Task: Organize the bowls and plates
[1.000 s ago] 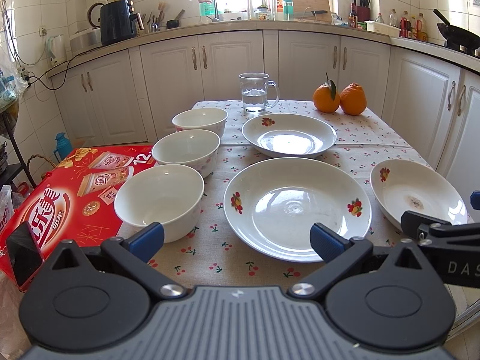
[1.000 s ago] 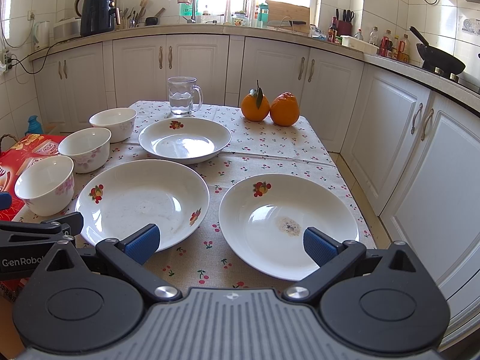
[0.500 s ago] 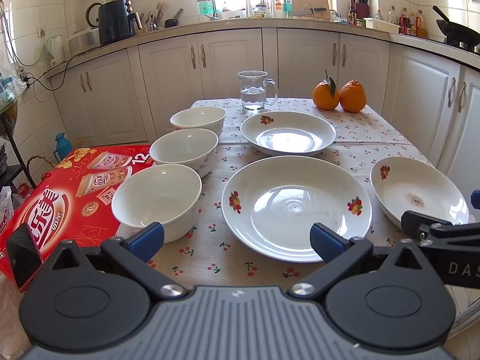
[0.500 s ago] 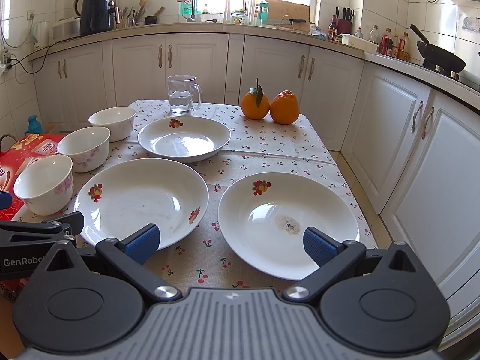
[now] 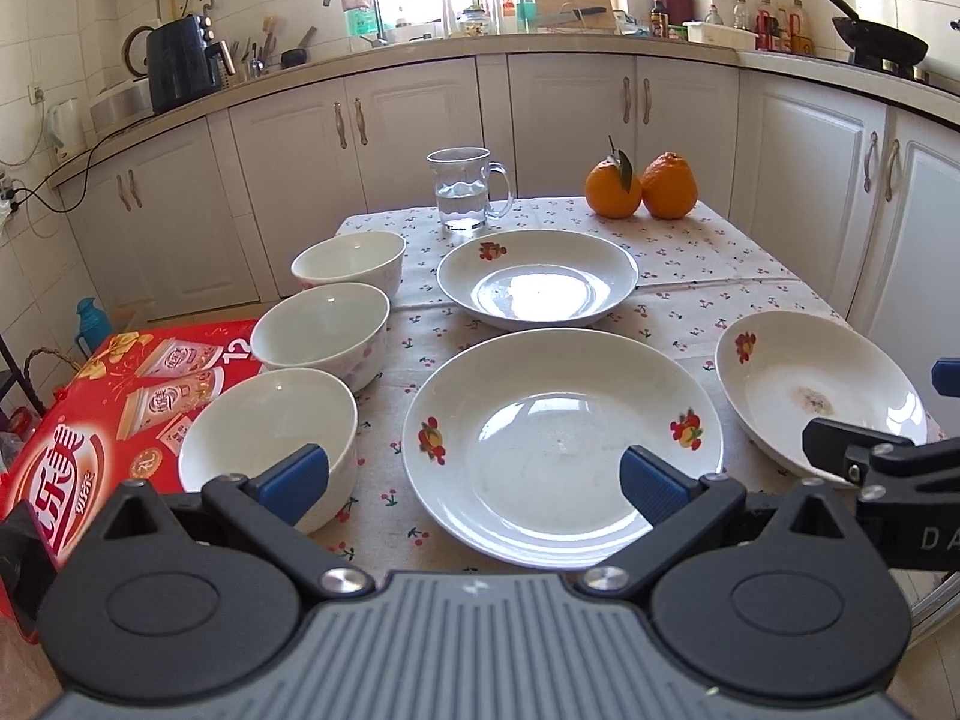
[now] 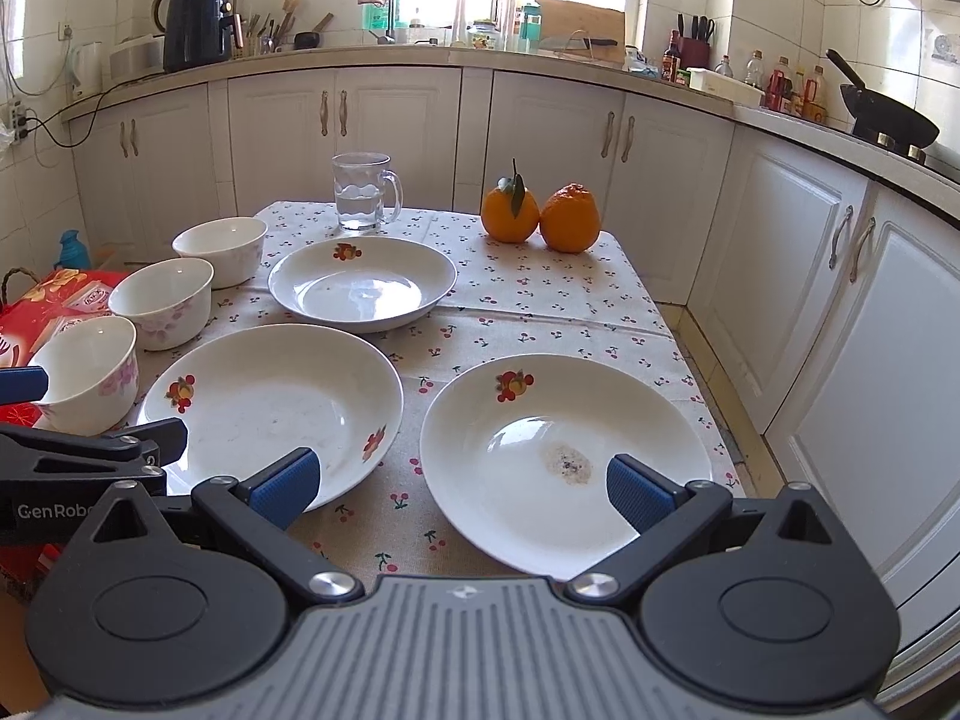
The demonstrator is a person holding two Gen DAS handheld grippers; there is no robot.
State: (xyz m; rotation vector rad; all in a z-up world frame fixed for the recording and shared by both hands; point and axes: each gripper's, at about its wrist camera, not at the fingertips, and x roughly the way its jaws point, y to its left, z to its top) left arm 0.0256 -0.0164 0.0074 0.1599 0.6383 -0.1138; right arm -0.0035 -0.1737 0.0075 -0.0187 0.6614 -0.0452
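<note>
Three white bowls stand in a row at the table's left edge: near bowl [image 5: 264,438], middle bowl [image 5: 321,336], far bowl [image 5: 348,261]. Three flowered plates lie flat: a large near plate [image 5: 561,444], a far plate [image 5: 537,279], and a stained plate [image 5: 816,384] at the right, also in the right wrist view [image 6: 564,456]. My left gripper [image 5: 474,477] is open and empty above the table's near edge, before the large plate. My right gripper [image 6: 462,483] is open and empty before the stained plate.
A glass mug of water [image 5: 465,189] and two oranges [image 5: 639,186] stand at the table's far end. A red carton [image 5: 90,420] sits beside the table on the left. White cabinets [image 6: 810,276] run close along the right and back.
Both grippers have edged slightly forward and the views have tilted up a little. The dishes have not moved.
</note>
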